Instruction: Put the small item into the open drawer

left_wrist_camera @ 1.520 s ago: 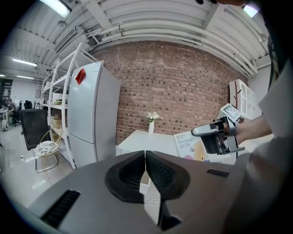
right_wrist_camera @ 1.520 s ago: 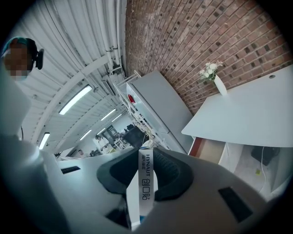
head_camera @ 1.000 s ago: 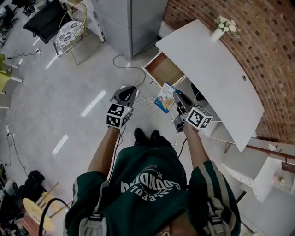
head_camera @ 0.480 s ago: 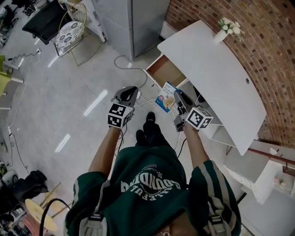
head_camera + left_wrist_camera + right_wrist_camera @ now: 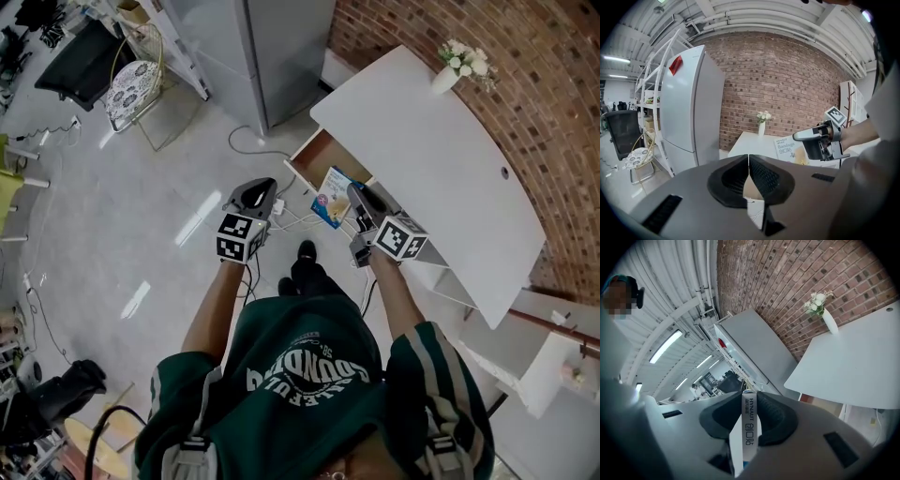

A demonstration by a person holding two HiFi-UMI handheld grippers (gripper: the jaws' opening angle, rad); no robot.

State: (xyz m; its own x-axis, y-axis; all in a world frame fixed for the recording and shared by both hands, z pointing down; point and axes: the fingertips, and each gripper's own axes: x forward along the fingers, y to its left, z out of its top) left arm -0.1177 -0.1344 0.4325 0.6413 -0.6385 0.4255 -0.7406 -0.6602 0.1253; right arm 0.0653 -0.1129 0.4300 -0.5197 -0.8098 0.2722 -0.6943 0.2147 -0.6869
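A person in a green jersey (image 5: 300, 375) stands at a white tabletop (image 5: 441, 159) against a brick wall (image 5: 553, 84), one hand-held gripper in each hand, two in all, each topped by one marker cube.

The right hand-held gripper (image 5: 359, 199) is clamped on the single small item, a flat bandage box (image 5: 333, 195). Its own view shows the two pads pressed on the box's narrow edge (image 5: 749, 427). From the left gripper view the same box (image 5: 786, 147) shows its printed face, and the right hand-held gripper (image 5: 799, 136) grips it from three o'clock.

The box hangs in the air, not in the drawer. In the head view it sits just beside the front of the one open drawer (image 5: 317, 156), at about five o'clock from it. The drawer's wooden bottom is bare where it shows.

The left hand-held gripper (image 5: 259, 190) holds nothing; its jaws stand together, tips meeting (image 5: 748, 158). It lies at nine o'clock from the box, well apart from the drawer.

One vase of white flowers (image 5: 457, 62) stands at the tabletop's far end, at one o'clock from the drawer. One grey fridge (image 5: 267, 52) rises at eleven o'clock from the drawer. One wire-framed chair (image 5: 131, 75) stands at ten o'clock from the left hand-held gripper. A tangle of white cables (image 5: 291, 211) lies on the floor between the two grippers.
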